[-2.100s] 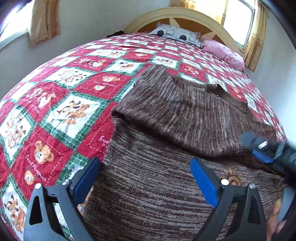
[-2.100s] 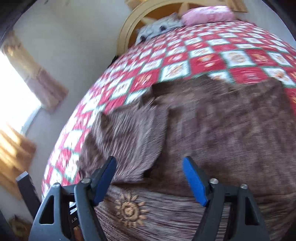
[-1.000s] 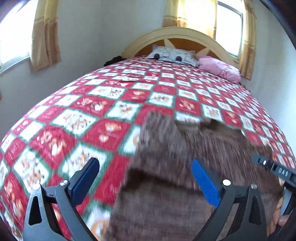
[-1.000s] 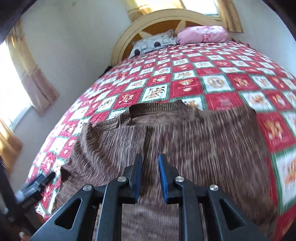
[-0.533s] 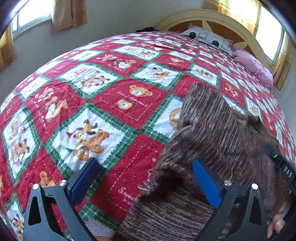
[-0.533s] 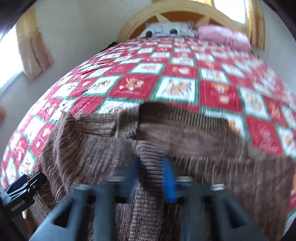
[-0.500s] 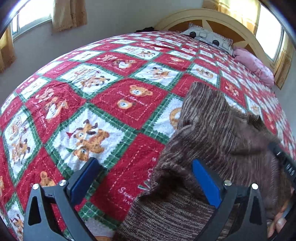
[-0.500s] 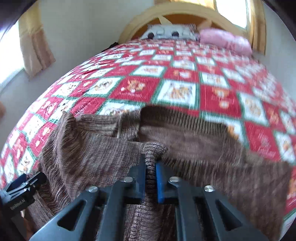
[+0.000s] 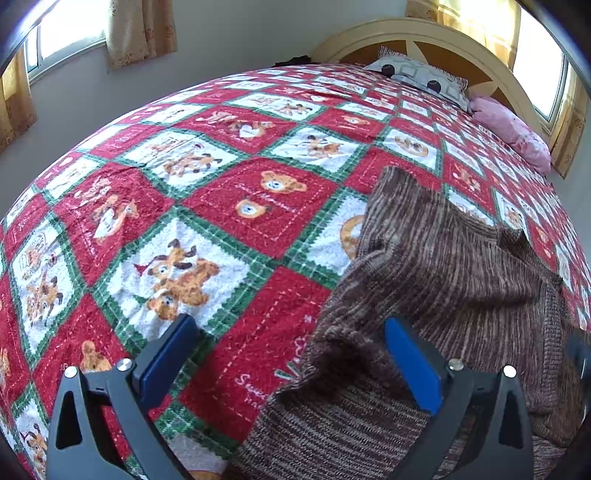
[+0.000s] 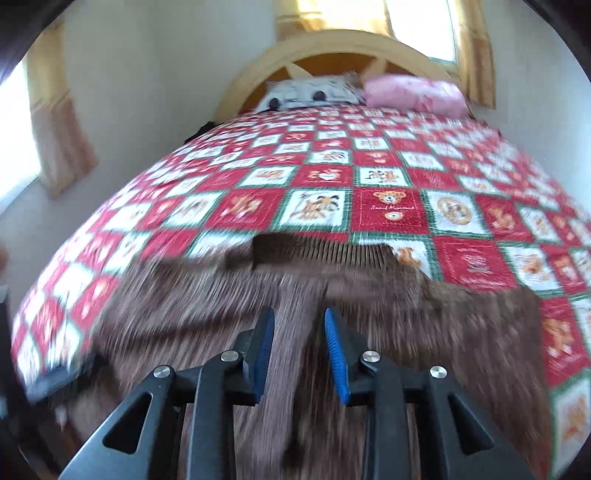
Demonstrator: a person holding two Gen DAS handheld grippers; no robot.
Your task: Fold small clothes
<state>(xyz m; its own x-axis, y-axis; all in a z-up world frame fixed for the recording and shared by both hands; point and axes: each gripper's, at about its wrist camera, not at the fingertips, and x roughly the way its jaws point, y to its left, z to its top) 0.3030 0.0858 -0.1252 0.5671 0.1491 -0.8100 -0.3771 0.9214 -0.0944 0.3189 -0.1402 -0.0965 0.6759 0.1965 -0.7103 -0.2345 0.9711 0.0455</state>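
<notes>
Two wrist views show one wide bed [image 9: 221, 229] that fills nearly all of each picture, covered by a red, white and green patchwork quilt [image 10: 391, 210] printed with teddy bears; a curved cream headboard [image 10: 332, 44] stands at 12 o'clock in the right wrist view, with a grey patterned pillow [image 10: 314, 92] and a pink pillow [image 10: 413, 96] against it; pale walls and tan curtains [image 9: 140, 29] over bright windows frame the room.

A brown striped knit sweater [image 9: 454, 266] lies on the quilt near the foot of the bed; in the left wrist view it spreads from 6 o'clock up towards 2 o'clock, one sleeve or side panel already laid over the body, its left edge bunched into a raised ridge; in the right wrist view its ribbed collar [image 10: 321, 251] sits at 12 o'clock, so its long axis seems to run away from that gripper, towards the headboard.

The left gripper [image 9: 291, 365] is spread wide and holds nothing; the bunched sweater edge lies between its blue pads, nearer the right-hand one. The right gripper [image 10: 299, 350] hangs over the middle of the sweater, jaws parted by a narrow gap with a ridge of knit running between them; motion blur hides whether the pads touch it.

The left gripper looks nearer the loose edge, which would likely be taken next.
</notes>
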